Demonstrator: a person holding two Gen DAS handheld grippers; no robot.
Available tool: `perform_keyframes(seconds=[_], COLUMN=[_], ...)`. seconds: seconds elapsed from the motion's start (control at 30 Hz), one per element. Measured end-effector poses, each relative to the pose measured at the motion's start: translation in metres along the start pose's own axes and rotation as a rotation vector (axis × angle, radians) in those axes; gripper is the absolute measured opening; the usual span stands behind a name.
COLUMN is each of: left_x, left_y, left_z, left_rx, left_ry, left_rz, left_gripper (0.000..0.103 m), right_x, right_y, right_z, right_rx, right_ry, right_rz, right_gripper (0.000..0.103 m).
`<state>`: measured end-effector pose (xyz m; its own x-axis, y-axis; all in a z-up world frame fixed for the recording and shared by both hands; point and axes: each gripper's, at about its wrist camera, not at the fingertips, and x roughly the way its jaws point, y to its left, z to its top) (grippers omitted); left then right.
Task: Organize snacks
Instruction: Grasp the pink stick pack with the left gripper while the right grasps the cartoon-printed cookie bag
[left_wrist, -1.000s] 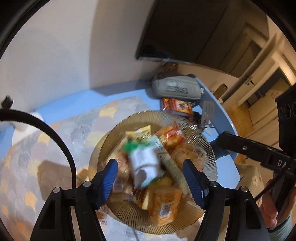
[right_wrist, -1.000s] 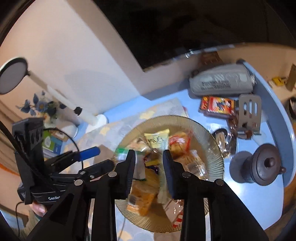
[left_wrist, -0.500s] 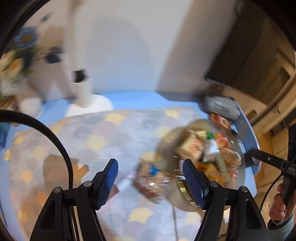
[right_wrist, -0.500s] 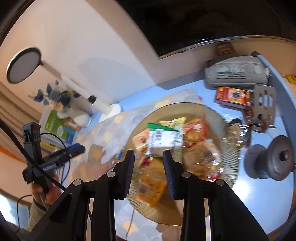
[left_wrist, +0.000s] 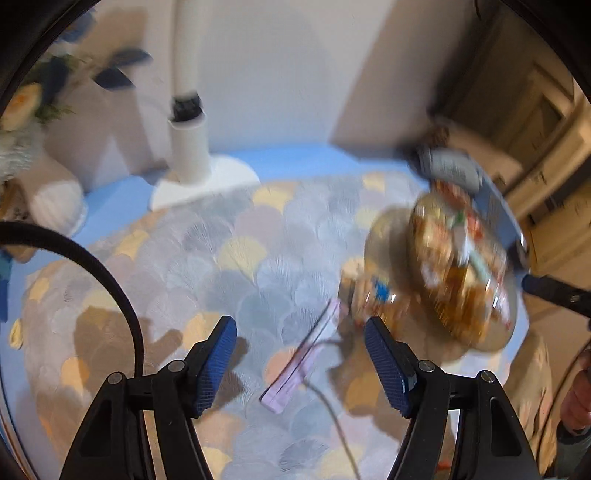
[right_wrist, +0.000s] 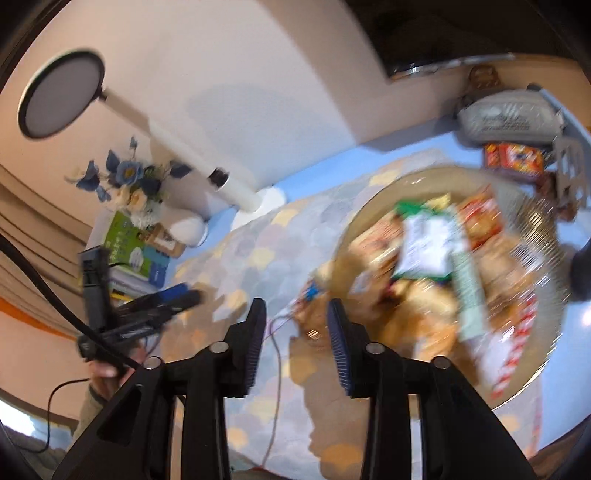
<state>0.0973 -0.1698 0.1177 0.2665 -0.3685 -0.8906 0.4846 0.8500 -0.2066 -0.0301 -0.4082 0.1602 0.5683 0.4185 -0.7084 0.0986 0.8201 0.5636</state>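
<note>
A round amber glass plate (right_wrist: 532, 225) piled with several snack packets stands at the right of the scale-patterned mat; it also shows blurred in the left wrist view (left_wrist: 502, 325). A green and white packet (right_wrist: 424, 240) lies on top of the pile. One packet with a blue mark (right_wrist: 314, 306) lies on the mat beside the plate's left rim, also seen in the left wrist view (left_wrist: 376, 299). My left gripper (left_wrist: 299, 365) is open and empty over the mat, left of the plate. My right gripper (right_wrist: 295, 347) is partly open and empty, above the loose packet.
A thin pale lilac strip (left_wrist: 299, 365) lies on the mat (left_wrist: 229, 258). A white lamp base (left_wrist: 199, 177) and a flower vase (right_wrist: 140, 199) stand at the back. A grey pouch (right_wrist: 509, 118), a red packet (right_wrist: 517, 158) and books (right_wrist: 129, 251) sit around the edges.
My left gripper has swung left, away from the plate, over the mat. My right gripper has shifted left and lower toward the plate's left rim. Both views are motion-blurred.
</note>
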Motion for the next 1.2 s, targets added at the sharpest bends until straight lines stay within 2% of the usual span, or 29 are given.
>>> perform_keyframes(seconds=[0.03,0.07,0.17,0.27,0.37,0.5,0.57,0.6,0.63,0.67,0.73,0.83,0.9,1.03,1.13,1.2], left_x=[0.008,0.017,0.040,0.058,0.072,0.088,0.096,0.098,0.100,0.103,0.103,0.102,0.098,0.088,0.084,0.081], left_y=[0.002,0.004,0.010,0.012,0.012,0.008,-0.002,-0.005,-0.008,-0.012,-0.013,0.001,0.014,0.048,0.074,0.086], left_z=[-0.004,-0.008,-0.021,-0.030,-0.034,-0.033,-0.034,-0.035,-0.037,-0.038,-0.038,-0.034,-0.032,-0.027,-0.025,-0.026], left_rx=[0.015,0.028,0.057,0.100,0.154,0.202,0.260,0.279,0.300,0.321,0.352,0.317,0.294,0.224,0.175,0.137], left_ry=[0.024,0.048,0.109,0.157,0.193,0.220,0.230,0.227,0.226,0.225,0.204,0.196,0.188,0.176,0.173,0.168], left_rz=[-0.009,-0.024,-0.072,-0.111,-0.145,-0.189,-0.187,-0.184,-0.179,-0.159,-0.128,-0.146,-0.125,-0.085,-0.064,-0.069], left_gripper=[0.066,0.066,0.062,0.059,0.058,0.058,0.057,0.053,0.043,0.039,0.019,0.018,0.018,0.018,0.018,0.018], right_x=[0.004,0.013,0.043,0.077,0.097,0.108,0.110,0.112,0.115,0.117,0.122,0.133,0.146,0.171,0.188,0.194], right_y=[0.005,0.012,0.024,0.029,0.023,0.005,-0.001,-0.003,-0.004,-0.004,-0.002,-0.001,0.000,0.009,0.006,0.006], right_z=[-0.005,-0.013,-0.034,-0.050,-0.063,-0.072,-0.073,-0.072,-0.069,-0.066,-0.059,-0.051,-0.045,-0.033,-0.026,-0.024], right_rx=[0.005,0.017,0.068,0.113,0.186,0.344,0.404,0.420,0.430,0.432,0.434,0.431,0.431,0.394,0.366,0.345], right_ry=[0.001,0.002,0.028,0.084,0.091,0.011,-0.032,-0.049,-0.070,-0.087,-0.121,-0.155,-0.154,-0.133,-0.075,-0.055], right_rz=[-0.005,-0.003,-0.004,-0.102,-0.185,-0.214,-0.218,-0.225,-0.249,-0.268,-0.314,-0.369,-0.385,-0.437,-0.474,-0.460], right_gripper=[0.059,0.062,0.063,0.063,0.063,0.063,0.063,0.063,0.063,0.063,0.063,0.066,0.066,0.074,0.072,0.069])
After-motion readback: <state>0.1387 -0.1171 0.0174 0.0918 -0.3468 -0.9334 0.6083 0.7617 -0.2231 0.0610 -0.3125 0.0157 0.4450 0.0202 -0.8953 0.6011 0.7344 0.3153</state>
